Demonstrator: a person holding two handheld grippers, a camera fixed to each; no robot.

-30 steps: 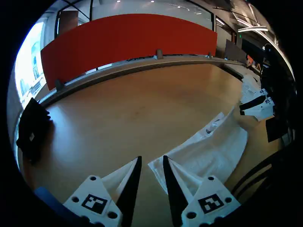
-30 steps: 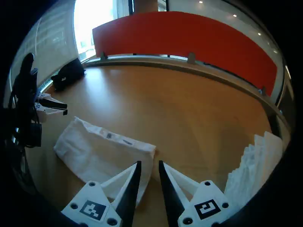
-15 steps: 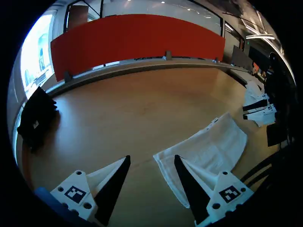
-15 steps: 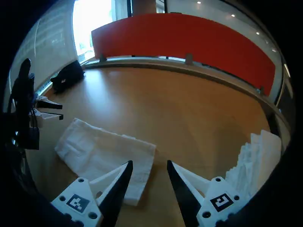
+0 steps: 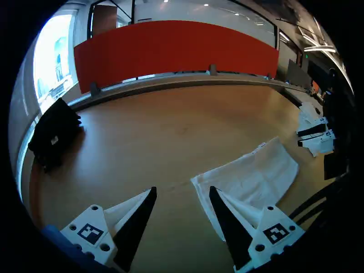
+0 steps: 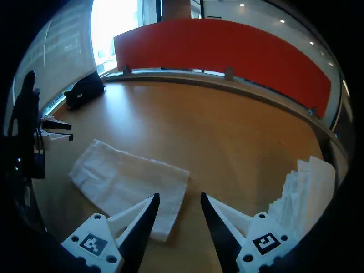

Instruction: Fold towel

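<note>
A white towel [image 5: 255, 175] lies folded flat on the wooden table [image 5: 173, 127], stretching from near my left gripper toward the right. My left gripper [image 5: 182, 192] stands open just above the towel's near-left corner, nothing between its fingers. In the right gripper view the same towel [image 6: 127, 179] lies left of centre, and my right gripper [image 6: 180, 198] is open above its near-right corner. The right gripper [image 5: 314, 136] also appears far off at the right edge of the left gripper view. The left gripper [image 6: 57, 129] shows at the left edge of the right gripper view.
A stack of folded white towels [image 6: 305, 193] sits at the table's right side. A black bag [image 5: 52, 132] rests at the table's far left corner, also seen as the black bag [image 6: 84, 88]. A red partition [image 5: 177, 48] runs along the table's far edge.
Both grippers went from shut on the towel's corners to open and let it go. The raised edge dropped and the towel now lies flat. Both grippers pulled back slightly.
</note>
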